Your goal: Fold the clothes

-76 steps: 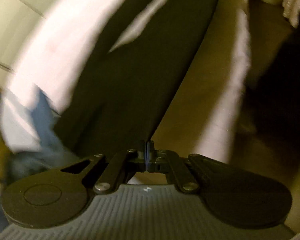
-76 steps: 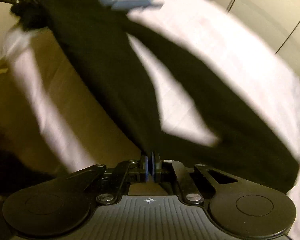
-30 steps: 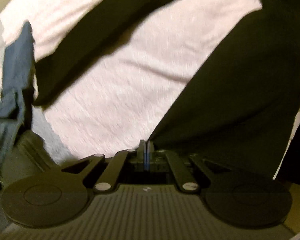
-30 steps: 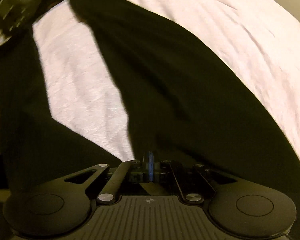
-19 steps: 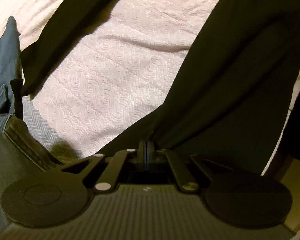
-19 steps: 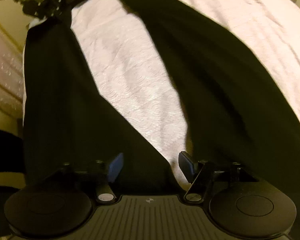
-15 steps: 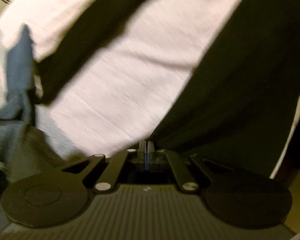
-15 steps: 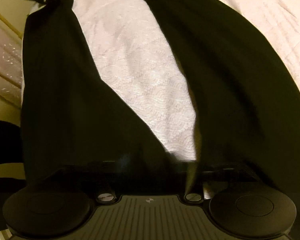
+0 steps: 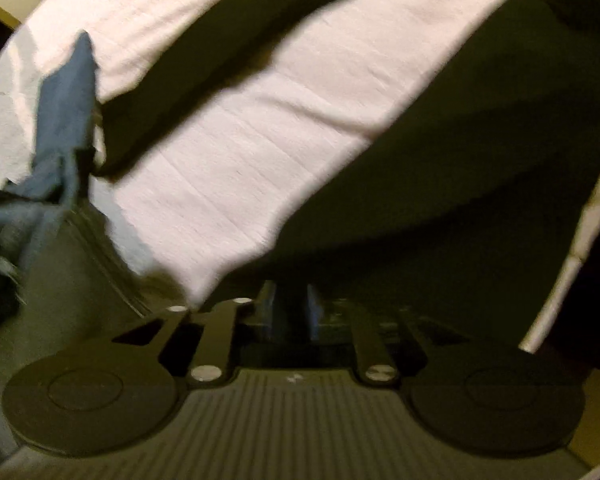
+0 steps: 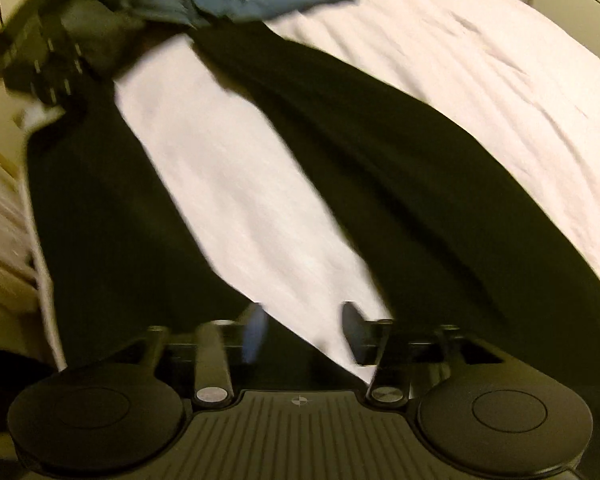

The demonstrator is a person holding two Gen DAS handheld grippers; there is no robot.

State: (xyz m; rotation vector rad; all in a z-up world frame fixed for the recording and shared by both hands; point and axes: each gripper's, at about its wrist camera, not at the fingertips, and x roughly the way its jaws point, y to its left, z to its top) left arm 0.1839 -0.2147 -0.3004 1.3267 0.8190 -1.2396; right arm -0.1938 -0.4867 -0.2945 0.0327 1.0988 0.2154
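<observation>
Black trousers (image 10: 420,200) lie spread in a V on the white bedspread (image 10: 240,200), one leg on each side. In the left wrist view the wide black part (image 9: 480,160) runs down to my left gripper (image 9: 289,308). Its fingers stand slightly apart, with the dark cloth edge at the gap; the frame is blurred. My right gripper (image 10: 303,332) is open just above the point where the two legs meet, holding nothing. The left gripper (image 10: 40,64) also shows far off at the end of the left leg.
A heap of blue jeans (image 10: 204,0) and other dark clothes lies at the far end of the bed. Blue denim (image 9: 64,112) and a grey-green garment (image 9: 72,280) sit left of my left gripper. The bed's edge (image 10: 40,272) runs along the left.
My left gripper's fingers, shut on the trousers half a second ago, have parted. The right gripper, which opened earlier, stays open and has drawn back a little. The trousers now rest on the bed.
</observation>
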